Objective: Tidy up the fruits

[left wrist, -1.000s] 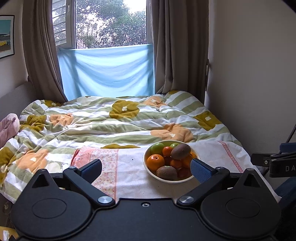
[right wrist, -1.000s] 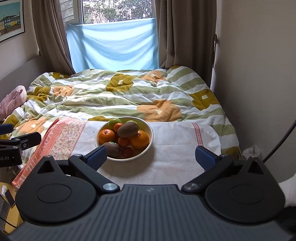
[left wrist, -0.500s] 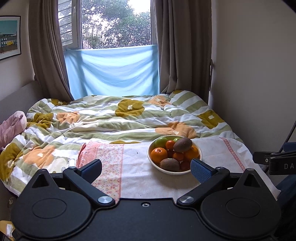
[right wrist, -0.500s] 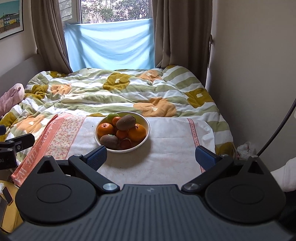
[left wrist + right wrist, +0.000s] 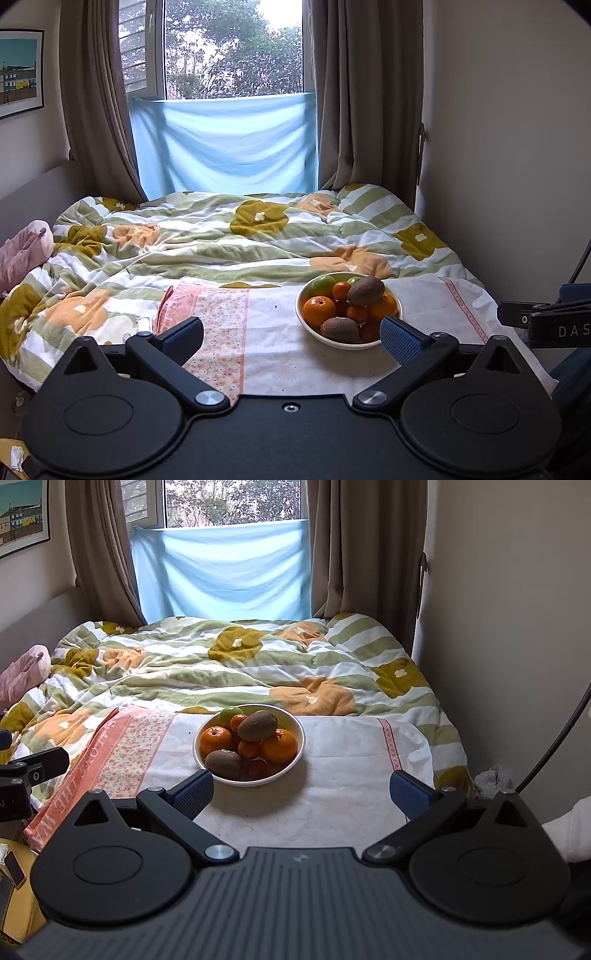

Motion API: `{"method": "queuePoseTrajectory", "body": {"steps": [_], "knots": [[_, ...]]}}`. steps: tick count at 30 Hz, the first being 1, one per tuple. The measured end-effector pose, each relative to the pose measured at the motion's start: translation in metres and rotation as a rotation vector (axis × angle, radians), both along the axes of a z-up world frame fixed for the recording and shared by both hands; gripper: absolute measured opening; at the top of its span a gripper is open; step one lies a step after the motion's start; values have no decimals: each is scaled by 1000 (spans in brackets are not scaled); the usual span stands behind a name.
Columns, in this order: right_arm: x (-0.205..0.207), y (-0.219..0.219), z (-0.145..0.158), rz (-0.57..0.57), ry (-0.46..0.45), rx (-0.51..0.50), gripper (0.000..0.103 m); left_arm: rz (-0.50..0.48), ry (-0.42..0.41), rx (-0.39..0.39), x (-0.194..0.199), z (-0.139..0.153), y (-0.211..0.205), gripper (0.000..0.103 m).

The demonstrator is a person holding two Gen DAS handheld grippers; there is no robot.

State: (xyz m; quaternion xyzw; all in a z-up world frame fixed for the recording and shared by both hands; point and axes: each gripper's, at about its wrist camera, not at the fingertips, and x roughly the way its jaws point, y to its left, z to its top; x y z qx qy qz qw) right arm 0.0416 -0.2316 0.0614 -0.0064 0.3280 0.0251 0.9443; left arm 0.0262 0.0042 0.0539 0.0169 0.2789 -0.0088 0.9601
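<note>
Fruits [image 5: 251, 744], namely oranges, brown kiwis and a green apple, lie heaped in the white round ceramic bowl [image 5: 299, 734] on the pale floral-edged cloth [image 5: 332, 797]. Left gripper [image 5: 291, 334] and right gripper [image 5: 301, 792] hang short of the bowl, jaws spread wide, empty. This fits fruit gathered or awaiting sorting. Any grasp: topmost kiwi, gently, bowl steadied.

Both wrist views face the window across the bed [image 5: 258, 236], sharing the fruit bowl [image 5: 306, 325].
</note>
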Motion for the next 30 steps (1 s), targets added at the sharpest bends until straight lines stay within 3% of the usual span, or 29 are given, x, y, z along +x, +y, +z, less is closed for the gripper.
{"method": "queuePoseTrajectory", "body": {"steps": [30], "knots": [[15, 3, -6, 4, 30, -5, 103, 20, 7, -29, 8, -3, 8, 103]]}}
